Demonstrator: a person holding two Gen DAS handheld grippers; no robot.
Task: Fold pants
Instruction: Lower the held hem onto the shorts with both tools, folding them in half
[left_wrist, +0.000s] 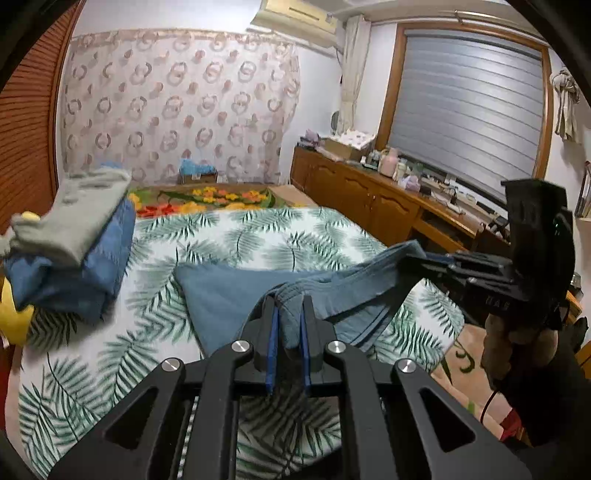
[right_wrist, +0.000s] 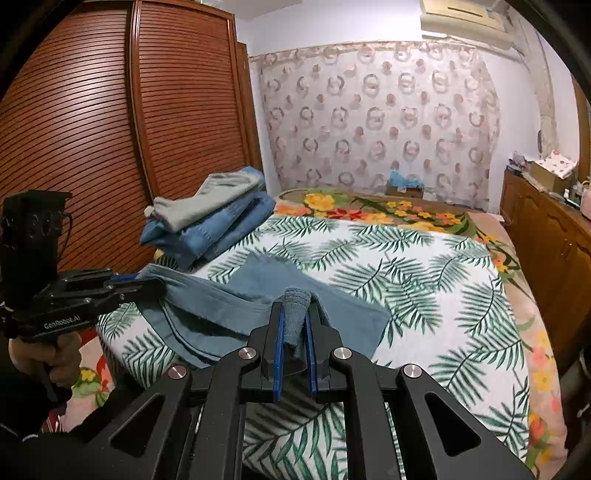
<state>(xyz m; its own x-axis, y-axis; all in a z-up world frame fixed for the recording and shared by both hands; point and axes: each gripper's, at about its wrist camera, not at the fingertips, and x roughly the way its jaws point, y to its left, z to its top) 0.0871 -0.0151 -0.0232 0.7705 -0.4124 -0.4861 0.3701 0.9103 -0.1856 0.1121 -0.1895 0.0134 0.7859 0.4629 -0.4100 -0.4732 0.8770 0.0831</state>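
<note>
Soft, even indoor light, heavy fisheye bend in both my views.

No hard shadows fall on the bed (right_wrist: 424, 266); colours look a little cool and flat. The wardrobe (right_wrist: 110, 122) and window blind (left_wrist: 469, 110) bow toward the black corner vignette. The stack of folded clothes (left_wrist: 74, 240) smears with blur at the left edge in my left view, and fine detail is soft, with blocky compression.

Place: a home bedroom
Bed: white leaf-print bedspread (right_wrist: 388, 266)
Storage: brown louvred wooden wardrobe (right_wrist: 110, 122), low wooden sideboard (left_wrist: 369, 199)
Wall: cream air conditioner (left_wrist: 299, 18)
</note>
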